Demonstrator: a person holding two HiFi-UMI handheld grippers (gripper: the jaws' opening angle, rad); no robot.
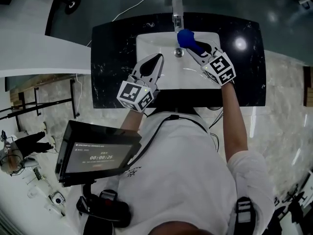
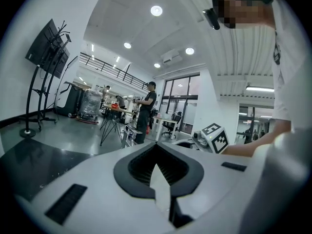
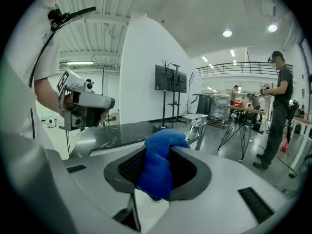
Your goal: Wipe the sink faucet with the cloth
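Note:
The chrome faucet (image 1: 177,12) stands at the far rim of the white sink (image 1: 151,45), set in a black marble counter (image 1: 110,62). My right gripper (image 1: 195,45) is shut on a bunched blue cloth (image 1: 186,38), holding it just right of and below the spout, above the drain (image 1: 179,53). In the right gripper view the cloth (image 3: 158,167) fills the gap between the jaws of that gripper (image 3: 163,140), and the faucet (image 3: 199,126) shows just behind. My left gripper (image 1: 155,61) hovers over the basin's left half, jaws together with nothing between them (image 2: 157,145).
A screen on a chest rig (image 1: 98,155) hangs below the counter's near edge. A cable (image 1: 142,4) runs across the floor behind the counter. A person (image 3: 278,111), tripods and a display stand (image 2: 46,72) are well away from the sink.

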